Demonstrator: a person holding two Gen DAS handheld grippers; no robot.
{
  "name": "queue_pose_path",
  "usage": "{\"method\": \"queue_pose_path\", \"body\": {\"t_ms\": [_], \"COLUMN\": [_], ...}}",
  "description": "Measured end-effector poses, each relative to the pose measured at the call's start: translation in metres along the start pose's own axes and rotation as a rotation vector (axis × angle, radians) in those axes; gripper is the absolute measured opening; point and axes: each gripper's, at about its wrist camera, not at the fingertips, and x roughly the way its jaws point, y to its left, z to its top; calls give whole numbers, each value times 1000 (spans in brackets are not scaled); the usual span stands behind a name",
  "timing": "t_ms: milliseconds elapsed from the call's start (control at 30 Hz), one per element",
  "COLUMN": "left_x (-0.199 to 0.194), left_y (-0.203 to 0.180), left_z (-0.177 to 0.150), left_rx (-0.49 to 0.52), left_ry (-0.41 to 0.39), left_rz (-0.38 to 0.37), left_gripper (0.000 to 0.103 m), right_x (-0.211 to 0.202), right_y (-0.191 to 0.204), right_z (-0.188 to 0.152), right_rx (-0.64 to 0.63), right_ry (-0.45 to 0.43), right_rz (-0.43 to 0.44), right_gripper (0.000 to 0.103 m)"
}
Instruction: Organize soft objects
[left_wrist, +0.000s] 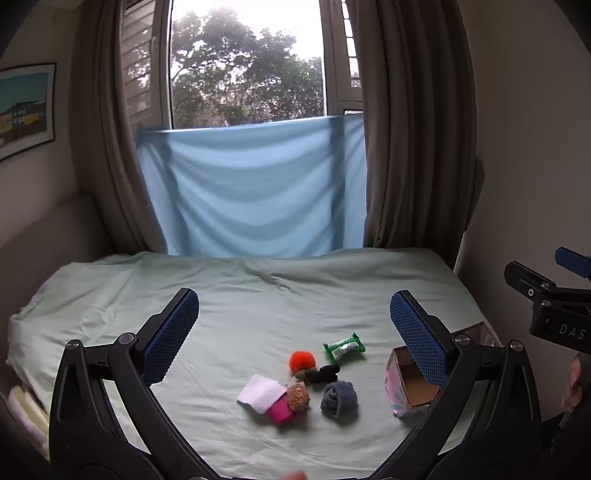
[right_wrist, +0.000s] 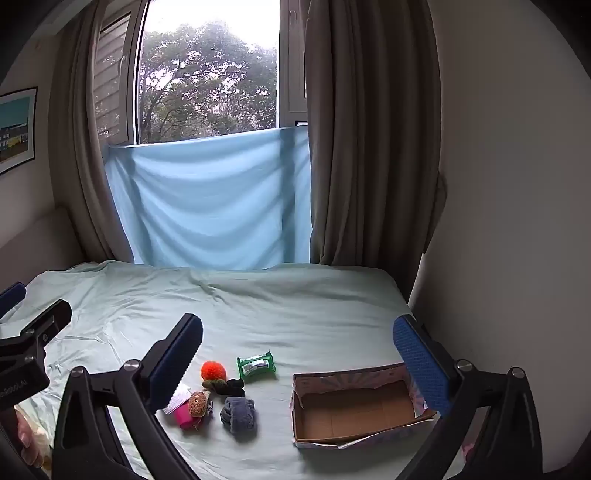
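Observation:
Several soft things lie on the pale green bed sheet (left_wrist: 258, 295): an orange pom-pom (left_wrist: 302, 360), a green packet (left_wrist: 344, 347), a black and olive scrunchie pair (left_wrist: 321, 373), a rolled grey sock (left_wrist: 339, 399), a brown knitted ball (left_wrist: 297, 396), a pink item (left_wrist: 280, 410) and a white cloth (left_wrist: 260, 396). The right wrist view shows the same pile, with the sock (right_wrist: 238, 412) nearest an open empty cardboard box (right_wrist: 354, 410). My left gripper (left_wrist: 291, 334) is open above the pile. My right gripper (right_wrist: 297, 356) is open above the sheet, between pile and box.
A light blue cloth (left_wrist: 251, 192) hangs under the window, with brown curtains either side. The wall (right_wrist: 498, 221) stands close on the right of the bed. The box also shows in the left wrist view (left_wrist: 406, 387). The right gripper's body (left_wrist: 546, 302) sits at the right edge.

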Motion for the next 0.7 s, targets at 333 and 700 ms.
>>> {"method": "queue_pose_path", "body": {"t_ms": [333, 700], "left_x": [-6, -6], "left_y": [-6, -4], "left_z": [-1, -2], "left_rx": [-1, -31], "left_ry": [-39, -15], "left_rz": [15, 5], "left_gripper": [103, 103], "right_x": [0, 1], "right_y": [0, -10], "right_z": [2, -1], "right_rx": [-1, -14], "right_ry": [-6, -23], "right_rz": [6, 26], "right_gripper": [103, 103]}}
